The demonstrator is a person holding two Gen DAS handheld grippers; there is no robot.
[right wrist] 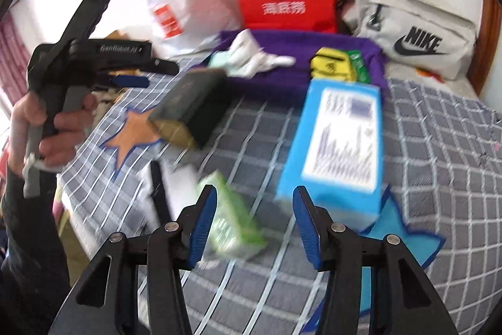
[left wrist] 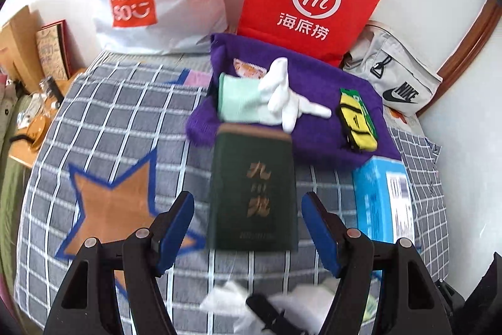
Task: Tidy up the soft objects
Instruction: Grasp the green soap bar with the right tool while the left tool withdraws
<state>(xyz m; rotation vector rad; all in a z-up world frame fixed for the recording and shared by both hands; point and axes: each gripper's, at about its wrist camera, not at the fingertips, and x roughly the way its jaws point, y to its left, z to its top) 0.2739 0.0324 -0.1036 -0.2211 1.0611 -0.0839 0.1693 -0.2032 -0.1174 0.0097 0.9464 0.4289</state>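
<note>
**Both claws spread, nothing gripped**

Left gripper (left wrist: 248, 228) spread above the dark green rectangular box (left wrist: 252, 190), pads not touching it. Right gripper (right wrist: 254, 222) spread, empty. White fabric gloves (left wrist: 282, 96) and yellow folded socks (left wrist: 356, 123) lie on the purple knitted cloth (left wrist: 317, 143), 12 o'clock on the grey checked bedsheet (left wrist: 103, 121).

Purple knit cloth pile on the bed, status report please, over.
Both hand-held grippers, left and right, open, empty. Purple knit cloth still carries white gloves and yellow socks. Dark green box and blue box lie in front.
</note>
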